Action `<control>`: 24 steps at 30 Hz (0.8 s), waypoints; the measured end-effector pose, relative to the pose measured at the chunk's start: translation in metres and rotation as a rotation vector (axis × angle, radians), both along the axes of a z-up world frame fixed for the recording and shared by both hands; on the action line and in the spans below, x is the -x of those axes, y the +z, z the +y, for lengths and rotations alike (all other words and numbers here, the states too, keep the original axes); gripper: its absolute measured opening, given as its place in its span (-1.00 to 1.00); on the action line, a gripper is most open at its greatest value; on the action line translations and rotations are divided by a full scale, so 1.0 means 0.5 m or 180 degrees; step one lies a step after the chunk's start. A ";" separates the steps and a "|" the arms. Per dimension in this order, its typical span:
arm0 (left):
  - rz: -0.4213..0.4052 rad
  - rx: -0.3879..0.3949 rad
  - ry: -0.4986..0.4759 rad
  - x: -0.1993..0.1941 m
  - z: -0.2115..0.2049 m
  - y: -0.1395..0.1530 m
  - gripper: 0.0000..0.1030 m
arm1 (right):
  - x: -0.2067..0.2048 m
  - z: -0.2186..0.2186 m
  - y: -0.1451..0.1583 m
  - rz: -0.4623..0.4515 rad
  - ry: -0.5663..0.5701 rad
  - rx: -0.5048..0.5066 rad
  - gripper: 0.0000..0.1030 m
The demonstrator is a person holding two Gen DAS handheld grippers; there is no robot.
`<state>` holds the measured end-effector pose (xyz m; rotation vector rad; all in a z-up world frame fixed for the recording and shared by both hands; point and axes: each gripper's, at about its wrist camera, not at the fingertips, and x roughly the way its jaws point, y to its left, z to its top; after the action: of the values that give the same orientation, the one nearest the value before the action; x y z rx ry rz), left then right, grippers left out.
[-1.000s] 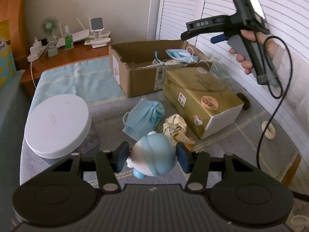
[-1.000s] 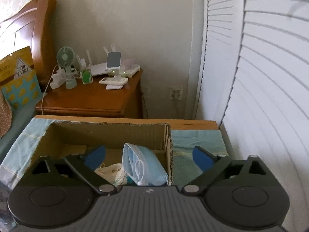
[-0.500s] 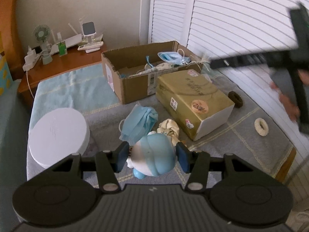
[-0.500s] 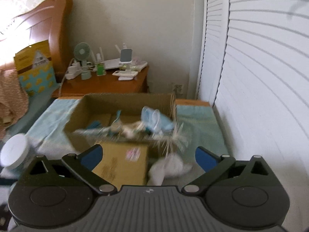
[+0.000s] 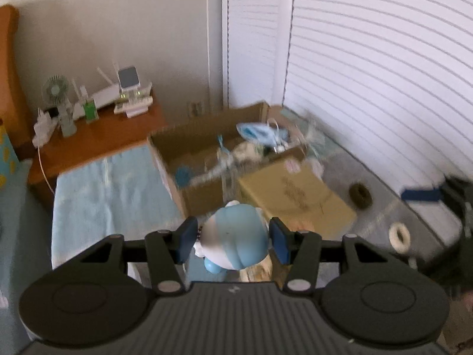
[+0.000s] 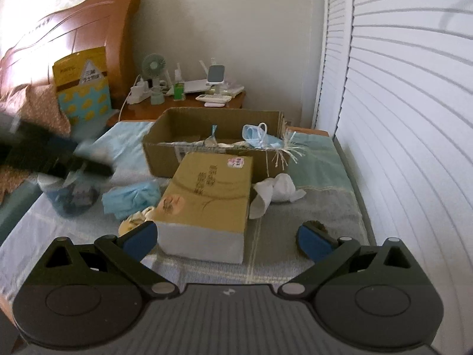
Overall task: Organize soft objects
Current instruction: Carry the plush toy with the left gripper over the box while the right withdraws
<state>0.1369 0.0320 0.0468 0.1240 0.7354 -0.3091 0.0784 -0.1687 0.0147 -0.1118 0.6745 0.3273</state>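
My left gripper (image 5: 233,238) is shut on a blue and white plush toy (image 5: 236,236) and holds it in the air in front of the open cardboard box (image 5: 189,177). The box holds a blue face mask (image 5: 254,130) and other soft items. My right gripper (image 6: 227,236) is open and empty, low over the bed behind the yellow closed box (image 6: 210,192). A blue mask (image 6: 133,196), a cream cloth (image 6: 136,220) and a white cloth (image 6: 278,192) lie on the bed. The left gripper appears blurred at the left of the right wrist view (image 6: 59,159).
A dark hair tie (image 5: 360,195) and a white ring (image 5: 399,235) lie on the bed near the shuttered doors (image 6: 399,118). A wooden nightstand (image 5: 97,139) with a fan and gadgets stands behind the box. A headboard (image 6: 68,38) is at the left.
My left gripper has lifted the plush toy up and forward toward the cardboard box. My right gripper has pulled back from over the box and dropped low over the bed.
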 end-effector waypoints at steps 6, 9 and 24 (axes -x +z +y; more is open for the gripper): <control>-0.0041 0.0027 0.0061 -0.101 -0.016 0.027 0.03 | 0.010 -0.003 -0.001 -0.0030 0.0060 0.0026 1.00; -0.0008 0.0024 0.0120 -0.160 -0.025 0.028 0.03 | 0.011 -0.007 -0.001 -0.0040 0.0081 0.0011 1.00; 0.0241 -0.0186 0.0454 -0.342 -0.041 -0.036 0.34 | -0.002 -0.034 -0.006 -0.0063 0.0006 0.0018 1.00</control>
<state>0.3081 0.0117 0.0290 0.1149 0.8242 -0.1572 0.0794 -0.1858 0.0115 -0.1211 0.6559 0.3259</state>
